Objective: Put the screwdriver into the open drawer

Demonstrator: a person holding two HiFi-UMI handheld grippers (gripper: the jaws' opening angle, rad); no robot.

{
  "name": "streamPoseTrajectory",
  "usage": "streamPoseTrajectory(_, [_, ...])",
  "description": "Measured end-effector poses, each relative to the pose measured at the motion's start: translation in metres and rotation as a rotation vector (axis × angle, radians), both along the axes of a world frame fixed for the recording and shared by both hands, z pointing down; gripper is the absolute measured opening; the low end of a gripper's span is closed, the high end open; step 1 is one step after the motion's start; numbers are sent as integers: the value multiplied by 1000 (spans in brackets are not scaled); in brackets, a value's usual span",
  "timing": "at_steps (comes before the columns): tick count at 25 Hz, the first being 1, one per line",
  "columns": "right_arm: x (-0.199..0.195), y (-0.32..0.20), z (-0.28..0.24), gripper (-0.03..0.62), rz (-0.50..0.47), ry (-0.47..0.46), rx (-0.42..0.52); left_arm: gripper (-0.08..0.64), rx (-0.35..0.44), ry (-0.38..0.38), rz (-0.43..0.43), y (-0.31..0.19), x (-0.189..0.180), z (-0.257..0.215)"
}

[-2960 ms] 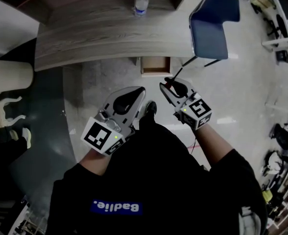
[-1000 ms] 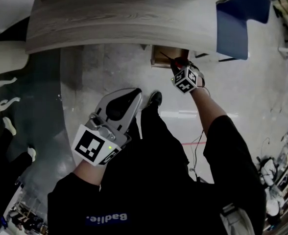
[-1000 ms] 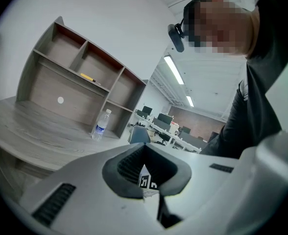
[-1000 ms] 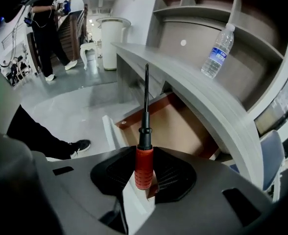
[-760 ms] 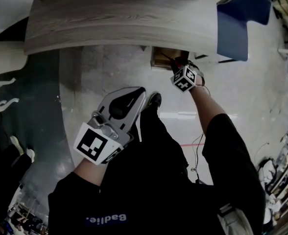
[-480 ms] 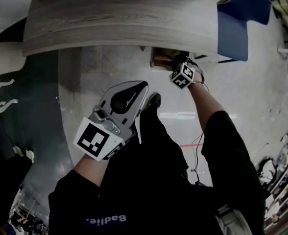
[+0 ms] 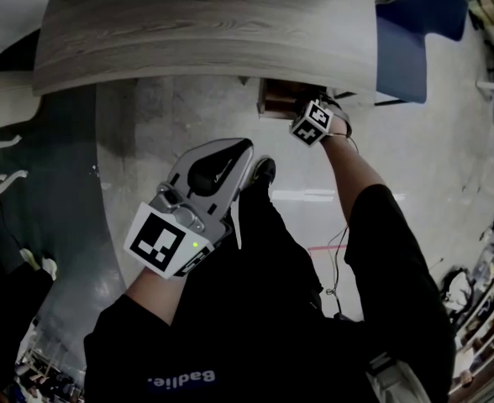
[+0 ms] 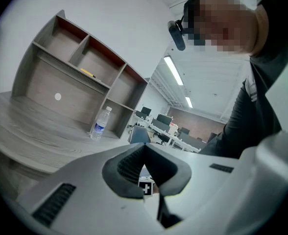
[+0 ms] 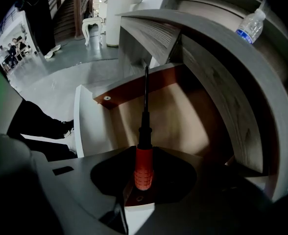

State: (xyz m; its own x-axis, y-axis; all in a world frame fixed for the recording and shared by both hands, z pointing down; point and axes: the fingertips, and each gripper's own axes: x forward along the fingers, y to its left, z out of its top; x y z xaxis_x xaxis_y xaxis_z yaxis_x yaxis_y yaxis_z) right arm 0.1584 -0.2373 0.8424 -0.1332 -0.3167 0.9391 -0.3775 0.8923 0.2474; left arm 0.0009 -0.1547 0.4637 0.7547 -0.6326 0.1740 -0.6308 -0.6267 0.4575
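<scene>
My right gripper (image 9: 144,156) is shut on the red handle of the screwdriver (image 9: 144,166). Its black shaft points down into the open drawer (image 9: 183,112), a box with a brown inside and a white front. The shaft's tip hangs over the drawer's far wall. In the head view the right gripper (image 7: 302,112) reaches under the desk edge at the drawer (image 7: 274,99), and the screwdriver is hidden there. My left gripper (image 7: 244,147) hangs shut and empty above the person's leg, its tips (image 8: 144,147) meeting with nothing between them.
The curved grey wooden desk (image 7: 205,32) overhangs the drawer. A water bottle (image 8: 100,124) stands on it near a shelf unit (image 8: 80,67). A blue chair (image 7: 415,32) stands right of the drawer. The person's shoe (image 7: 262,172) is on the pale floor below the drawer.
My right gripper has sunk toward the drawer with the screwdriver, whose shaft no longer shows in the head view. The left gripper has dropped slightly.
</scene>
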Motion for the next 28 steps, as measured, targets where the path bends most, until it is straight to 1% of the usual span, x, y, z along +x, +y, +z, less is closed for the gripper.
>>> streamPoseTrajectory(2, [2,2,3,123,23,-2,-11,2,-4,1,1,1,-1,1])
streamPoseTrajectory(7, [14,3,11,123,124,-1,-47,2,-14,10,5,4,-1,1])
streamPoseTrajectory(10, [18,1,15,123,135,26,-63,2,-14,10,7,6,-2,2])
streamPoseTrajectory(13, [18,1,18,124,103,71,-78,2,-27,10,7,10,-3,7])
streamPoseTrajectory(17, [17,2,21,124,-16,178,-81,2,-33,10,0,12,-6,10])
streamPoseTrajectory(19, [17,0,23,124,-56,213,-78,2,-29,10,-5,11,-8,10])
streamPoseTrajectory(25, [18,-2,25,124,-115,252,-73,2,-41,11,-4,13,-10,12])
streamPoseTrajectory(28, [19,-1,28,126,-128,263,-73,2,-48,11,-1,14,-10,14])
